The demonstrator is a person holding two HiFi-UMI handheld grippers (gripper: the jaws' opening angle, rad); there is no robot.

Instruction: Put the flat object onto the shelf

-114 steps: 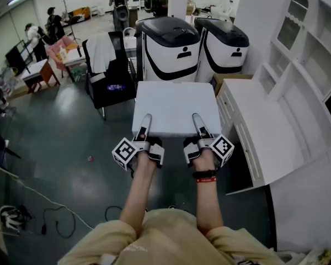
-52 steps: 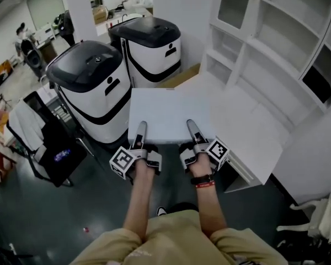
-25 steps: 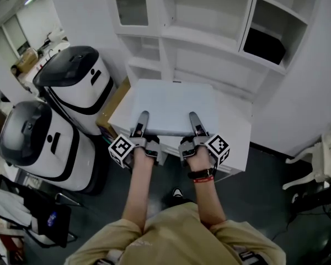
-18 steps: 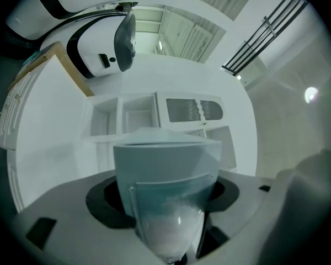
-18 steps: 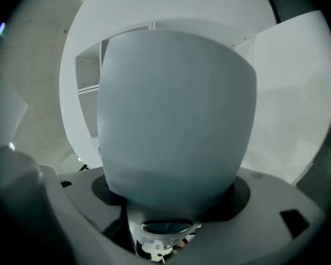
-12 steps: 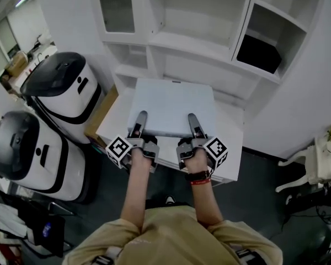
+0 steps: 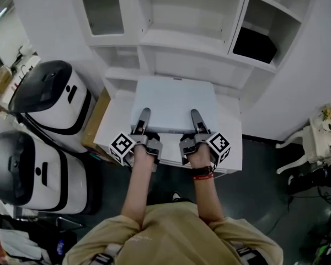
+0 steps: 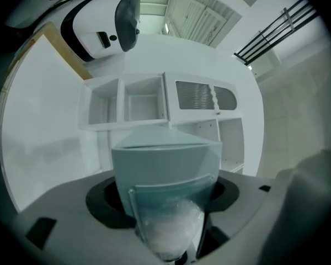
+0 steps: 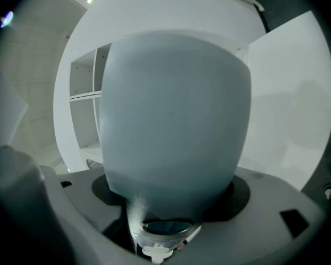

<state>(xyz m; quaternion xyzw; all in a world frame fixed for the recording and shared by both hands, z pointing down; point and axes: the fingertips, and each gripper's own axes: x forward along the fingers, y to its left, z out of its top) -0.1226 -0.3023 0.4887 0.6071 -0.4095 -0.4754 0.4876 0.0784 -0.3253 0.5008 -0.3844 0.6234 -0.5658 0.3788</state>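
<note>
I hold a flat pale grey box (image 7: 174, 101) level in front of me, one gripper at each end of its near edge. The left gripper (image 7: 144, 116) is shut on the box's near left part, with one finger lying on top. The right gripper (image 7: 195, 116) is shut on the near right part in the same way. The box hangs over the white counter (image 7: 231, 145) of the white shelf unit (image 7: 193, 40), its far edge close to the lower open shelf. In the left gripper view the box (image 8: 165, 164) fills the jaws; in the right gripper view the box (image 9: 174, 120) blocks most of the picture.
A dark object (image 7: 255, 44) fills the upper right compartment, and a glass-door cabinet (image 7: 102, 10) is at upper left. Two white machines with black tops (image 7: 49, 95) (image 7: 22, 170) stand on the left beside a cardboard box (image 7: 96, 123). A white chair (image 7: 303, 148) stands at the right.
I have turned from the open room and the two machines to face the shelf unit, carrying the box along. It now hangs over the counter. Both grips are unchanged.
</note>
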